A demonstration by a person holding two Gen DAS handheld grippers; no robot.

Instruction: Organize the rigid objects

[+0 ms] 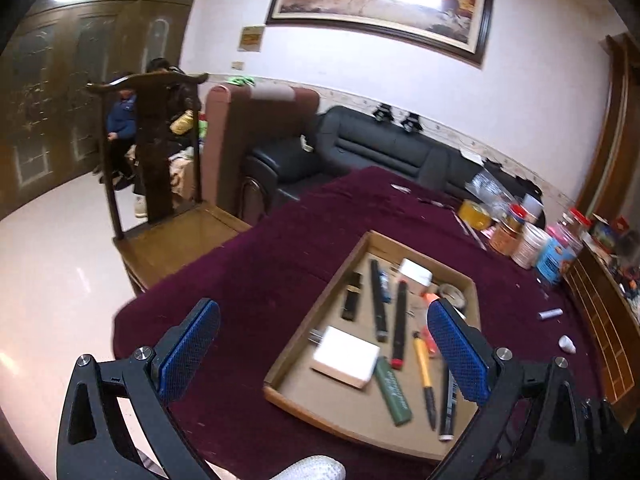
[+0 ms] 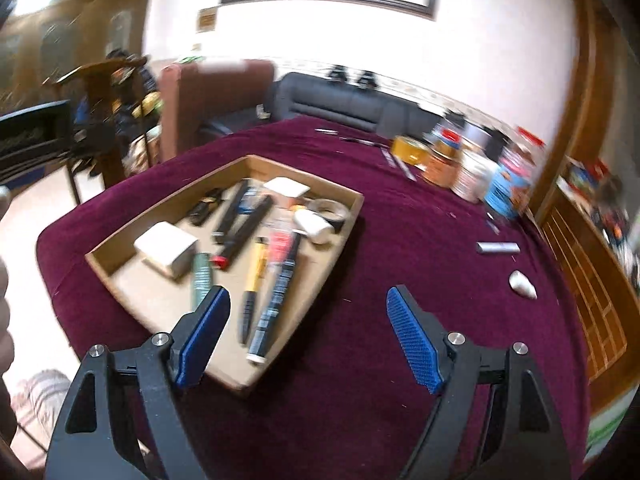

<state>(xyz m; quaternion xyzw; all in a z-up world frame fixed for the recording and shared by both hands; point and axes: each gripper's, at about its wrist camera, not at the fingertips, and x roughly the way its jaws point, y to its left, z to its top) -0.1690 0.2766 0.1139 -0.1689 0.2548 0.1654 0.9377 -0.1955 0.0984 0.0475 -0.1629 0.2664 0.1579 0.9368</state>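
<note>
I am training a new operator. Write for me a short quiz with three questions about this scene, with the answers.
1. True or false: both grippers hold something.
2. Where does the white charger block lie: A in the cardboard tray, B on the cloth, C on the chair?
3. Which two small items lie on the cloth to the right of the tray?

Key: 1 false, left gripper and right gripper are open and empty. 2 A. 3 silver tube, white cap.
</note>
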